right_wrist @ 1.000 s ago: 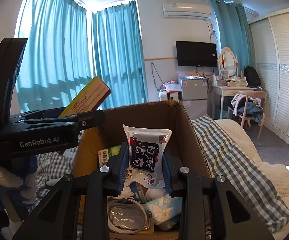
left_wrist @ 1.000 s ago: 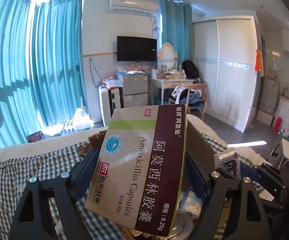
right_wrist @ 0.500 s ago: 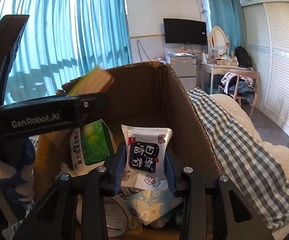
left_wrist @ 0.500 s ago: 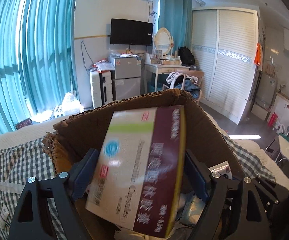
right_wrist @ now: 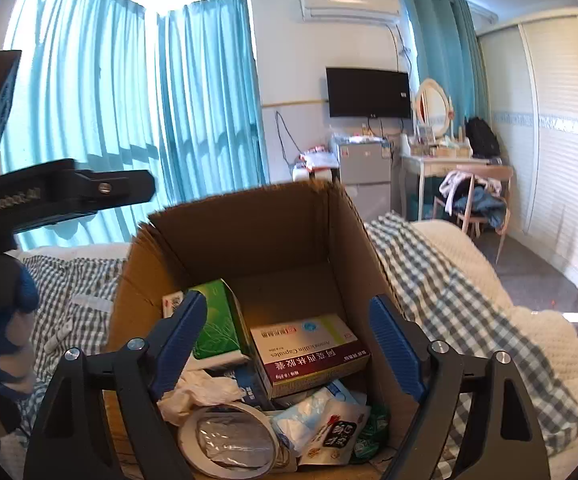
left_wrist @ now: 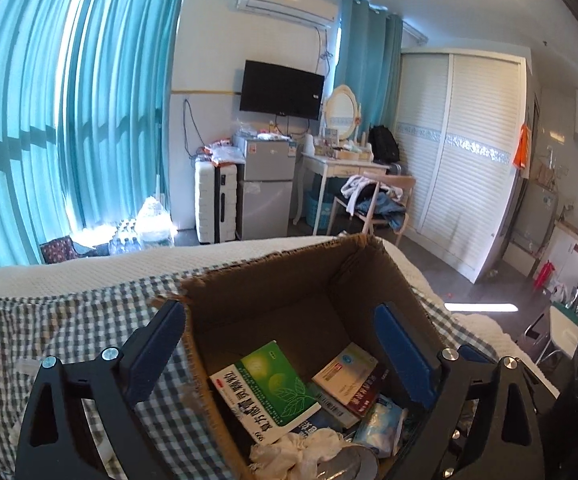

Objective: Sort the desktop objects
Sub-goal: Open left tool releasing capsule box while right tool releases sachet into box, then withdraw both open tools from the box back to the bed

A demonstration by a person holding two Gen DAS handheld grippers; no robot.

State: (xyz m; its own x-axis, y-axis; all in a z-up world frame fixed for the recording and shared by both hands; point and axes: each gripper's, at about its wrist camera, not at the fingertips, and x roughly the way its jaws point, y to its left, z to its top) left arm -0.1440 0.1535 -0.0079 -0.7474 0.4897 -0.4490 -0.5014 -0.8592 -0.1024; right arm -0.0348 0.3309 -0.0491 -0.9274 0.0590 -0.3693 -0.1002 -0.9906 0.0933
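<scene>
An open cardboard box (left_wrist: 273,266) (right_wrist: 249,196) stands on a checked bedspread. My left gripper (left_wrist: 279,309) hovers over it with its jaws opening and nothing between them. The maroon and cream capsule box (left_wrist: 347,372) (right_wrist: 309,348) lies inside, beside a green medicine box (left_wrist: 265,392) (right_wrist: 217,328). My right gripper (right_wrist: 287,300) also hangs above the box, jaws opening and empty. The white snack packet (right_wrist: 333,436) lies at the box's near end. One finger (right_wrist: 105,188) of the left gripper shows at the left of the right wrist view.
Crumpled tissue (right_wrist: 201,390), a tape roll (right_wrist: 229,440) and a pale blue packet (left_wrist: 381,426) fill the box's near part. A gloved hand (right_wrist: 1,320) holds the left gripper. The checked bedspread (left_wrist: 69,328) (right_wrist: 429,272) surrounds the box; the room's furniture stands far behind.
The left gripper let go of the capsule box and the right let go of the snack packet; both now lie in the cardboard box. Both pairs of jaws have widened.
</scene>
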